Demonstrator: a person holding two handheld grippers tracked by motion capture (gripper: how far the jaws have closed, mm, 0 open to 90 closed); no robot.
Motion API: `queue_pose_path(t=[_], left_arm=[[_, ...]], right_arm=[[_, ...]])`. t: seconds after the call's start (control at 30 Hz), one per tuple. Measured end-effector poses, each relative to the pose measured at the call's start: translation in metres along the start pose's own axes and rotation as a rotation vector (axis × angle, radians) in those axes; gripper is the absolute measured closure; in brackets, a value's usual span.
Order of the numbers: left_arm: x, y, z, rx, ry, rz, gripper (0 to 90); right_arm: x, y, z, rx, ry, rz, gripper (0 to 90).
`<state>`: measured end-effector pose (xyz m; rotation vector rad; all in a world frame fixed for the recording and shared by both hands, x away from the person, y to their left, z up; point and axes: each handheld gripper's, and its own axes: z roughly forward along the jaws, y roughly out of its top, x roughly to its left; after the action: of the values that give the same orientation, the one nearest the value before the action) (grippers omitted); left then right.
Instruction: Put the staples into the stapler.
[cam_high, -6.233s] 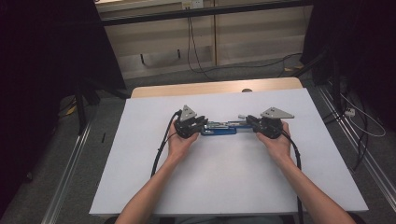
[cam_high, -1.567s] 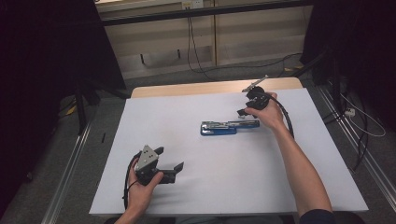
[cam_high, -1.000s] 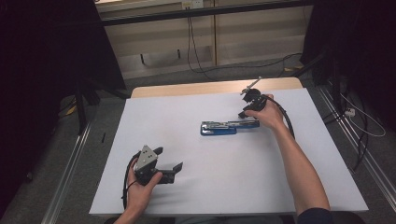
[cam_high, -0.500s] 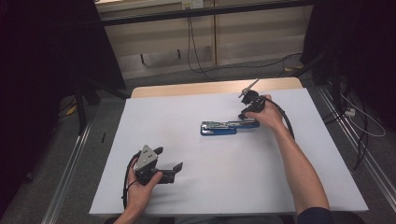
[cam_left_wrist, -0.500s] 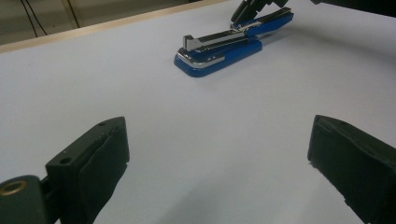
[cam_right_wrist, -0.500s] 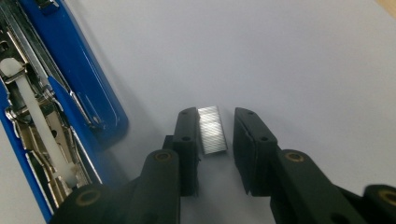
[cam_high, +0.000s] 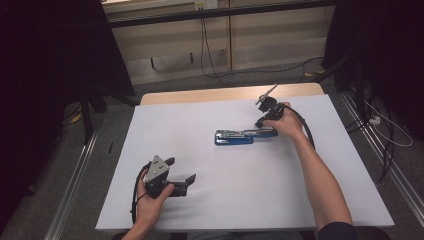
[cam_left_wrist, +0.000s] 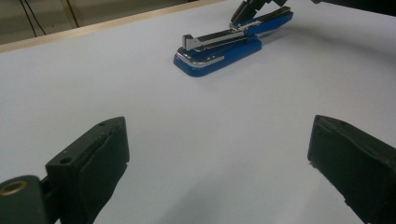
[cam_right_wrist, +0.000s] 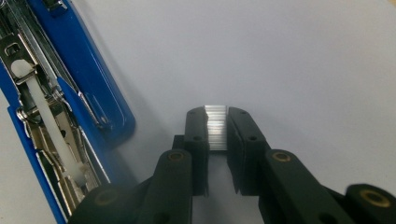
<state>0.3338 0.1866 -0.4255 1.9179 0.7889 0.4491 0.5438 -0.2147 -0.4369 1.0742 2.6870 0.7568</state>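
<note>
Now that the right tongs (cam_right_wrist: 217, 135) have just been clenched on a staple strip (cam_right_wrist: 216, 128) beside the opened stapler (cam_high: 241, 136), loading looks next; left tongs (cam_left_wrist: 219, 172) are kept released.

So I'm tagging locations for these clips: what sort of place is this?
Probably a lab or recording workspace, not an office: a white-covered table between dark curtains, cables trailing across the floor, and a blue stapler opened out as the only work piece.
</note>
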Motion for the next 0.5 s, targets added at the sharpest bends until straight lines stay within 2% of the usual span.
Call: queue_pose_path(t=[0.23, 0.5], left_arm=[[0.0005, -0.0001, -0.0006, -0.001, 0.002, -0.004, 5.5], [0.0009, 0.0003, -0.0012, -0.006, 0.006, -0.004, 5.4]], right_arm=[[0.0007, -0.0002, -0.0011, -0.001, -0.01, 0.012, 79.3], [0.0019, 0.0008, -0.0074, -0.036, -0.017, 0.015, 79.3]])
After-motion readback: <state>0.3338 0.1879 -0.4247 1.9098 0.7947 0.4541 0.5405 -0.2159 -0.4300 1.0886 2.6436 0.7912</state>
